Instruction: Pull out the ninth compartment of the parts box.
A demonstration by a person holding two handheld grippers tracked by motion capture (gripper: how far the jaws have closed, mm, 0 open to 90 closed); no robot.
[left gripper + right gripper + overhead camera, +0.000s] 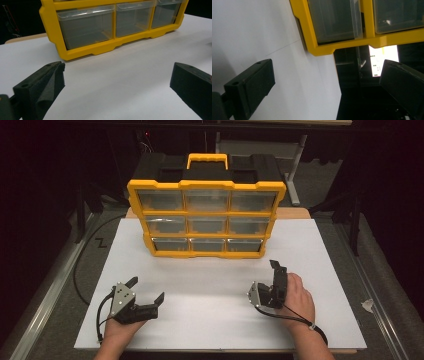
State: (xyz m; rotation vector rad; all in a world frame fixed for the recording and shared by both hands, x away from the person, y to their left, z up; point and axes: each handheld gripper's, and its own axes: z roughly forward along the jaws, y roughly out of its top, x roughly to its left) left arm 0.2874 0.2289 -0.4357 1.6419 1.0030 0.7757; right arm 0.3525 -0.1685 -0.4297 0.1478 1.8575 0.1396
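High view: yellow drawer organizer (206, 217), nine clear drawers in three rows, stands upright at the far middle of the white table (320, 285), its long axis running 9 to 3 o'clock. Left gripper (147, 291), fingers spread wide and holding nothing, sits near the front edge; the organizer lies at about 1 o'clock from it. Right gripper (276, 280), rolled on its side, fingers apart and empty; the organizer lies at about 11 o'clock. Both stand well apart from it, the right somewhat nearer.

Left gripper view: fingers (40, 87) wide open; bottom drawer row (86, 27) ahead at 12 o'clock, bare table between.

Right gripper view: fingers (249, 85) wide open; the organizer's lower right corner (322, 51) at 12 o'clock, untouched.
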